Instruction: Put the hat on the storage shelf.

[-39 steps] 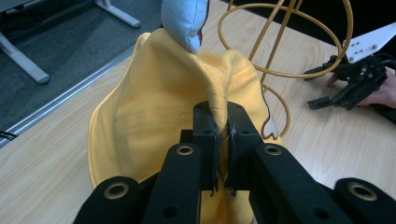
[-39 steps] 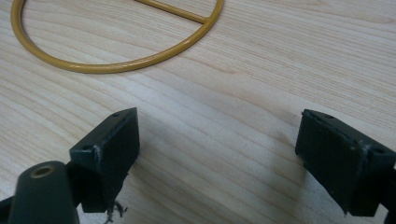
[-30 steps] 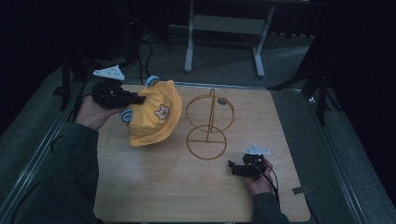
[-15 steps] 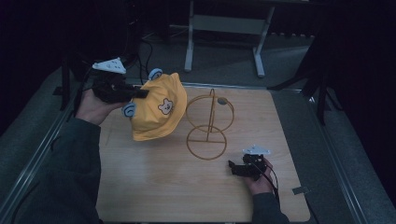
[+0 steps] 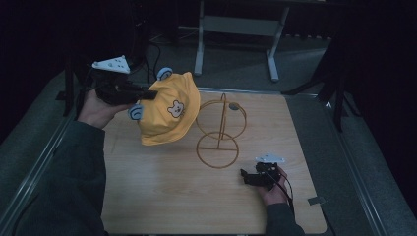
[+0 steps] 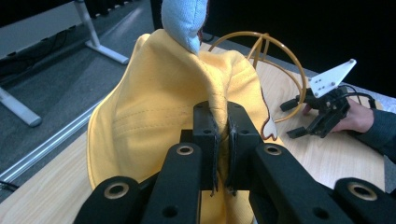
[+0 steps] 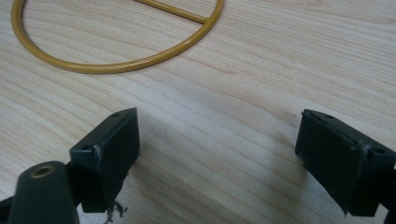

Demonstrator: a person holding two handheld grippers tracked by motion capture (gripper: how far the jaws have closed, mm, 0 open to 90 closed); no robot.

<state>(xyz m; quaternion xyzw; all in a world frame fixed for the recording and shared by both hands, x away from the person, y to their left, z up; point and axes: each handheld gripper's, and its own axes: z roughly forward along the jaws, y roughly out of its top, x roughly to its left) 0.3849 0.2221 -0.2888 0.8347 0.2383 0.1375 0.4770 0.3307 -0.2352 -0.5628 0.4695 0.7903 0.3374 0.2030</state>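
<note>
My left gripper [image 6: 223, 140] has its jaws pinched tight on a fold of the yellow hat [image 5: 167, 115], holding it off the table just left of the gold wire stand [image 5: 220, 130], so the lift looks done and setting it over the stand's upright hoop is left. The hat is soft stitched cloth with pale blue padded ears and a bear patch, the stand thin glossy rod; my right gripper [image 7: 217, 163] rests on the near right of the wooden table [image 5: 167, 196], jaws wide apart and empty.

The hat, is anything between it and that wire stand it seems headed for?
Nothing visible is. The left gripper holds the hat in the air just left of the stand, with open space between them. The right gripper rests open on the table, nearer the person than the stand's base ring.
</note>
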